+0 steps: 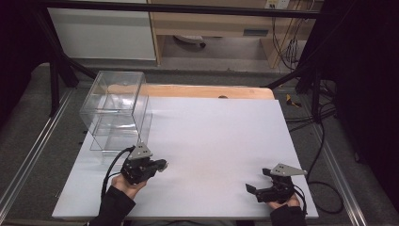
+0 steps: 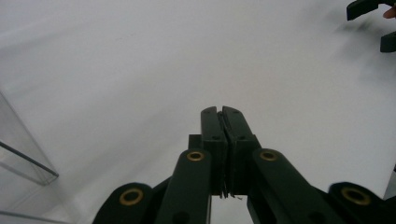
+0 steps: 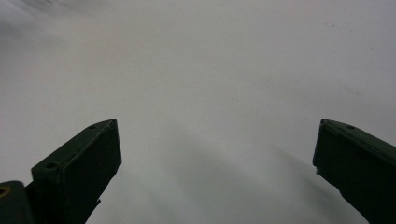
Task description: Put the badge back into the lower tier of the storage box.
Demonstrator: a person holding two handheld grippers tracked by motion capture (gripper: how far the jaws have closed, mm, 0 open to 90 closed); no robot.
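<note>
1 white counter (image 1: 211, 141). 1 clear plastic box (image 1: 115, 108) at far left corner, empty. 2 hand-held grippers at near edge: left hand-held gripper (image 1: 162, 165), jaws pressed together, near box; right hand-held gripper (image 1: 259, 181), jaws spread wide, holding nothing.

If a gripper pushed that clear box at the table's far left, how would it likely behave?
The clear box looks thin-walled and empty, so probably light and prone to sliding on the smooth white table. Standing tall, it may tip if pushed high. Its glossy walls could be slippery to pinch.
</note>
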